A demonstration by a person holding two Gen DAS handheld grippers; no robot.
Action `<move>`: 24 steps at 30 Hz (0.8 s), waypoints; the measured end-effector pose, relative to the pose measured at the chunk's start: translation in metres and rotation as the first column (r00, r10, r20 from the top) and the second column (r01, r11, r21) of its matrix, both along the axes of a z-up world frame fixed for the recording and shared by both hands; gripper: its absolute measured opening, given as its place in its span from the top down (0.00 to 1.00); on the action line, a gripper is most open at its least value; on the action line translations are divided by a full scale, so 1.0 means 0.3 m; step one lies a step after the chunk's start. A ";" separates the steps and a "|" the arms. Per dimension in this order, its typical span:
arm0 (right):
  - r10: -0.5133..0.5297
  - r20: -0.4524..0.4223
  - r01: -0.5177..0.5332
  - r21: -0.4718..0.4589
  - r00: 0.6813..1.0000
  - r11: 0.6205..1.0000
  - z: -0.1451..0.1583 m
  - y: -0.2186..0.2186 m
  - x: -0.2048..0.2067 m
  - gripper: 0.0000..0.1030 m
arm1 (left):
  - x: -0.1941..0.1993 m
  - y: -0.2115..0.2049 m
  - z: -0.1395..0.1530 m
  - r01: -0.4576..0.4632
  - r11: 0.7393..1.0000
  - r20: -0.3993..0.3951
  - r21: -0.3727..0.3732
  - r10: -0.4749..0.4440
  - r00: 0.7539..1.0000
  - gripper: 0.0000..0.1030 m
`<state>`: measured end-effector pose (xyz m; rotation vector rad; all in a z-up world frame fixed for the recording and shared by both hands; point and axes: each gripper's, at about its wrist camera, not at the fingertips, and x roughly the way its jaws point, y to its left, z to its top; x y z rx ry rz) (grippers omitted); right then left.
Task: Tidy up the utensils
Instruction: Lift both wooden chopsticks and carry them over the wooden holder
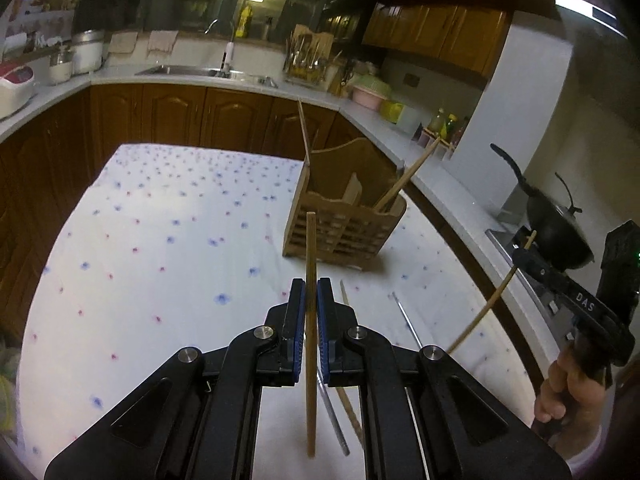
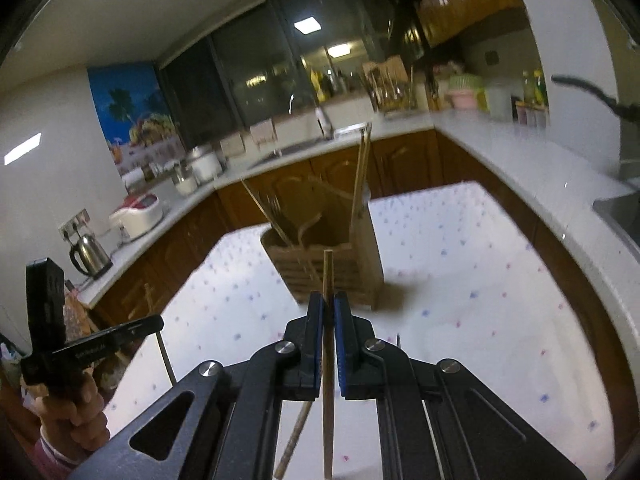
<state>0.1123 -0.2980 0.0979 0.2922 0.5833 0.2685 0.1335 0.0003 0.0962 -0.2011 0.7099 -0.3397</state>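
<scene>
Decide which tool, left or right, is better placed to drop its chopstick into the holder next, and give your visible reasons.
Probably the right. Both the right tool and the left tool are shut on a chopstick pointing at the holder, but the holder looks nearer in the right view.
</scene>
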 end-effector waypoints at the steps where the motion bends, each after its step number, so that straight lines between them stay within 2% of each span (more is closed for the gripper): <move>1: -0.004 0.008 0.004 0.003 1.000 1.000 0.008 -0.003 0.002 0.95 | -0.001 0.002 0.008 -0.003 1.000 0.007 0.001 0.003 1.000 0.95; 16: -0.012 0.030 0.012 0.011 0.999 1.000 0.035 -0.012 0.017 0.95 | 0.001 0.006 0.053 -0.012 1.000 0.046 -0.003 0.012 0.999 0.95; 24: -0.016 0.047 0.015 0.010 0.999 1.000 0.064 -0.020 0.044 0.95 | 0.022 -0.002 0.086 -0.031 0.999 0.081 -0.032 0.033 0.996 0.95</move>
